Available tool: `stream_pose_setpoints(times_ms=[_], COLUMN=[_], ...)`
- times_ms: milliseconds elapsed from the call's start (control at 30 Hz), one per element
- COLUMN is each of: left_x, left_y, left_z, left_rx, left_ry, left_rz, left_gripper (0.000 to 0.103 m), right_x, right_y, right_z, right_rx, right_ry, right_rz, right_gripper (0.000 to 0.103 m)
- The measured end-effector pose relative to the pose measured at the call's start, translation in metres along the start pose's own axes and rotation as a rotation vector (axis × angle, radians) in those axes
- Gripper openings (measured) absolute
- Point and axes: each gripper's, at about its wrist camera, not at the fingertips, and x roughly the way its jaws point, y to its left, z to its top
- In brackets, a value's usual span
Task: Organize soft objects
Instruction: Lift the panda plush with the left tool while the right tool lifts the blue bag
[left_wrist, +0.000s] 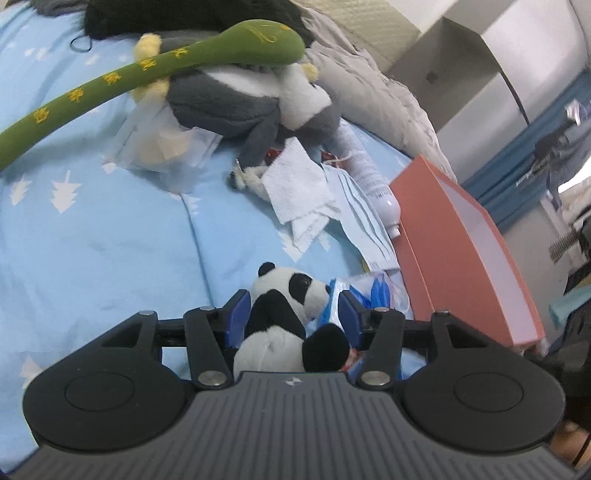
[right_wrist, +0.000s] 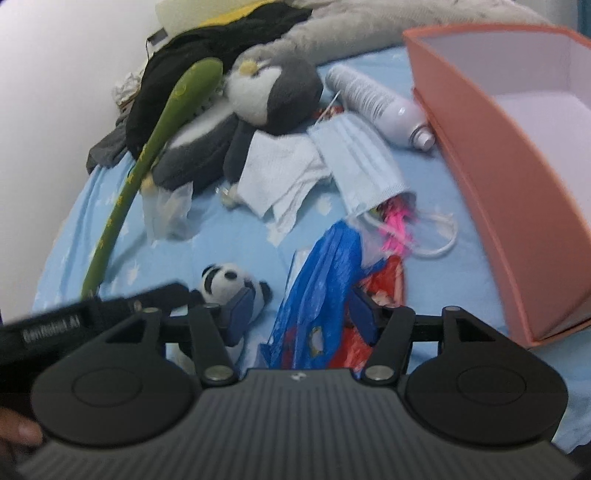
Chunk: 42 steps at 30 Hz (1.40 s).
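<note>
Lower centre, left view: the left gripper, jaws spread around the panda plush.
Lower centre, right view: the right gripper, jaws spread astride the blue plastic bag.
Right edge: orange box.

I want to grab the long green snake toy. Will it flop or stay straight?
Probably flop: the green snake toy already curves across the bed and drapes over the penguin plush. It looks stuffed and light, so grabbing one end would likely leave the rest dangling.
</note>
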Motion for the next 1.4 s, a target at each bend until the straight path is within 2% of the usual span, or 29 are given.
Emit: stream_pose_setpoints(times_ms=[167,267,500,567,733,867,1033,1400], left_x=[0.01,0.017,0.032,0.037,0.036,0.026,0.009,-0.04], left_y=[0.01,0.009,0.01,0.007,-0.008,-0.018,-0.024,-0.049], left_z=[0.002,0.0,-0.006,-0.008,-0.012,-0.015,-0.022,-0.04], left_rx=[-0.048,-0.018,-0.005,0.008,0.081,0.123,0.14,0.179], left_ry=[0.033,0.06,0.108,0.127,0.11,0.088,0.071,0.032], left_rz=[-0.007,0.024,0.022,0.022,0.057,0.093,0.117,0.144], left_gripper=[0.057,0.057,0.056,0.048,0.045,0.045,0.045,0.045], right_x=[0.016,0.02,0.02,0.02,0.015,0.008,-0.01,-0.051], right_y=[-0.004,-0.012,-0.016,-0.017,-0.017,-0.013,-0.006,0.008], right_z=[-0.01,-0.013,-0.016,-0.017,-0.02,-0.02,-0.021,-0.031], right_rx=[0.019,0.049,0.045,0.051,0.031,-0.003,-0.06,-0.068], right_ry=[0.055,0.067,0.059,0.05,0.04,0.034,0.016,-0.02], right_rz=[-0.014,-0.004,-0.003,0.003,0.009,-0.004,-0.039,-0.035], right_gripper=[0.036,0.031,0.027,0.027,0.018,0.013,0.013,0.013])
